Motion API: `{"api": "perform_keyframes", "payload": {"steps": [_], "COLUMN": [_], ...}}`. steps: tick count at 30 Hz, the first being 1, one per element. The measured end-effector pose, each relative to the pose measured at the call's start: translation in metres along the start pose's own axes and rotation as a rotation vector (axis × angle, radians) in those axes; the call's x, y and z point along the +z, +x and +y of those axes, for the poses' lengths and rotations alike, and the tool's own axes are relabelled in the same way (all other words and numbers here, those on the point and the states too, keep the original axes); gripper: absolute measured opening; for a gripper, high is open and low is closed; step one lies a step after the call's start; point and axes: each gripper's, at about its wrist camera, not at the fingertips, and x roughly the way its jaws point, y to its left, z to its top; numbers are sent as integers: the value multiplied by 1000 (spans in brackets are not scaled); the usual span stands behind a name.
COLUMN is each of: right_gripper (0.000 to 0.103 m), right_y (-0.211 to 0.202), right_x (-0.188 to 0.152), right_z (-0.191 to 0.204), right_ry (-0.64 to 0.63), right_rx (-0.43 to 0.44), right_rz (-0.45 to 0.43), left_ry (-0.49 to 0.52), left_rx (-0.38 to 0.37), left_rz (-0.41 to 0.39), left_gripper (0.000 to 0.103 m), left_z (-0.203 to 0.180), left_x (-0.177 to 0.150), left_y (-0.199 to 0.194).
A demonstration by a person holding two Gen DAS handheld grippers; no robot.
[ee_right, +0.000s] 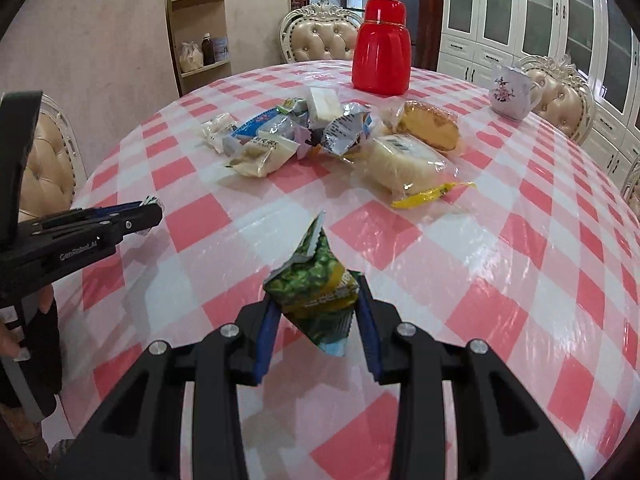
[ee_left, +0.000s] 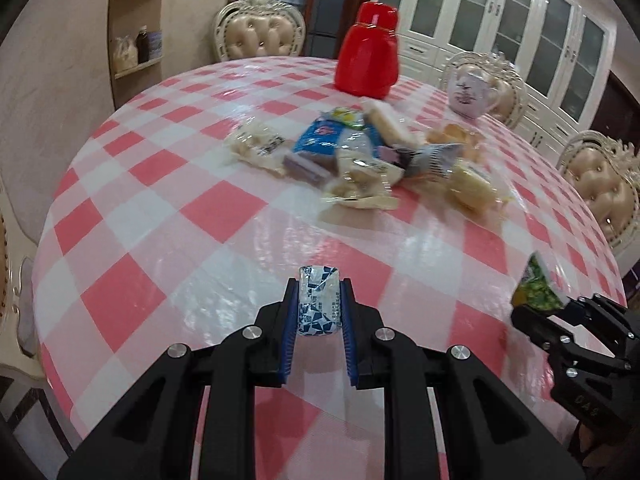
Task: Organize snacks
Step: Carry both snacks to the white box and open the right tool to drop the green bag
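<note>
the left tool (ee_right: 154, 216) hides most of its blue-white packet (ee_right: 151, 201) in the right view

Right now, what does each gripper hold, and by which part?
The left gripper grips a blue-white snack packet across its sides. The right gripper grips a green snack packet across its lower middle.

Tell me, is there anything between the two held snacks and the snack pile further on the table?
Nothing visible. The left gripper holds a blue-white packet, the right gripper a green packet; only bare checked tablecloth lies before the snack pile.
</note>
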Motion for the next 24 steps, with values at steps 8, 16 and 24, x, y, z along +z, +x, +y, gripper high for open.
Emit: {"api": "perform_keyframes", "payload": {"steps": [8,16,24], "right_gripper": [37,37,37], "right_y": [-17,-38,-76], "right_x": [-11,-27,-44], "right_z": [-5,-15,-36], "right_ry": [16,42,75], "right_rx": [-30,-45,-79], "right_rz": [-4,-14,-51], "left_ry": [58,114,219], "left_rx": [-33,-63,-111], "left_rz": [-24,-24,-20], "left_gripper": [18,18,18], "left_z": [-26,-49,-93], "left_x": [-6,-16,-33], "left_y": [-15,-25,-35]}}
